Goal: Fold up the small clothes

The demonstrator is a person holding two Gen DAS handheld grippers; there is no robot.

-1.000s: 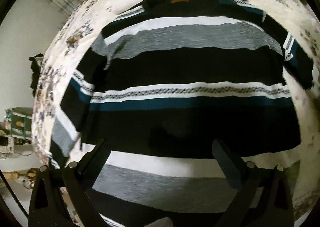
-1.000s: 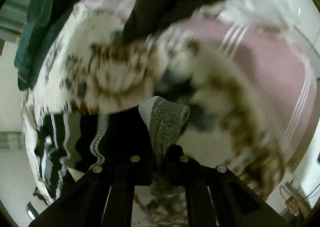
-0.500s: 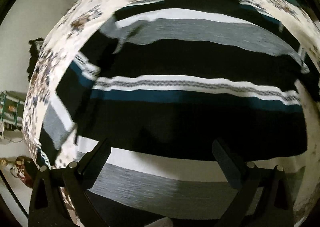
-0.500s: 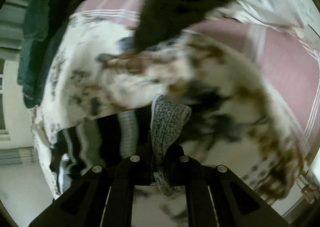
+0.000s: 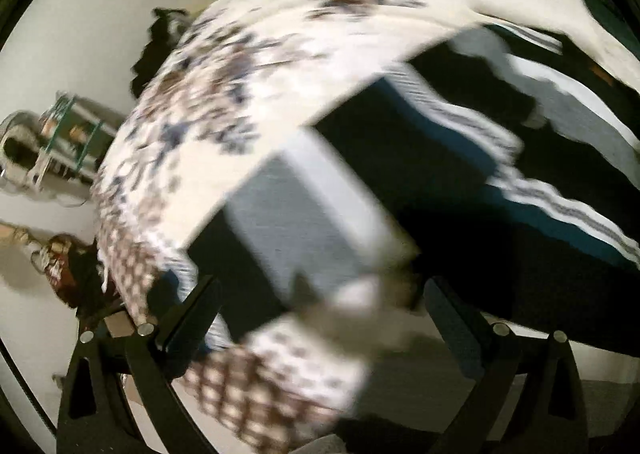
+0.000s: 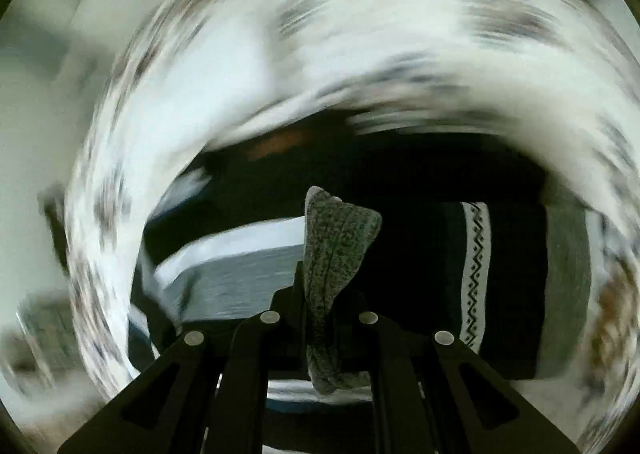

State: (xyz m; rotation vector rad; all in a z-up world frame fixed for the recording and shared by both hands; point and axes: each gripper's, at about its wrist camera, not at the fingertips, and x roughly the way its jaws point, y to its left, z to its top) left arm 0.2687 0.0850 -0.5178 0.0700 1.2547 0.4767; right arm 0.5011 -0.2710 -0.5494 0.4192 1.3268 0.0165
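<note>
- The right gripper (image 6: 320, 318) is clamped tight on a bunched grey cuff (image 6: 336, 246) of the sweater, the knit squeezed between its closed fingers and poking out ahead of them; that pinch looks meant to carry a sleeve across the body for a fold.
- Beyond the cuff, the sweater (image 6: 500, 262) lies spread on the bed, its black field, zigzag white band and grey stripe showing under the raised cuff; much of this view is smeared by motion.
- The left gripper (image 5: 320, 310) stands wide open with nothing between its fingers (image 5: 192, 306), poised above the near edge of the bed (image 5: 248, 94), apparently free to take the other sleeve or pin the cloth down.
- Just ahead of it lies the left sleeve (image 5: 312, 214), grey and white stripes running out toward the bed's near corner, away from the sweater's body, flat and unfolded.
- The floral cover fills the bed's left side, bare of clothes; a dark garment hangs off the far left edge, its kind too blurred to tell.
- Past the bed's left edge stands a small green shelf (image 5: 68, 134) against the wall, well apart from the work.
- By the look of it, the fold has barely begun: one sleeve lifted, the other waiting.
</note>
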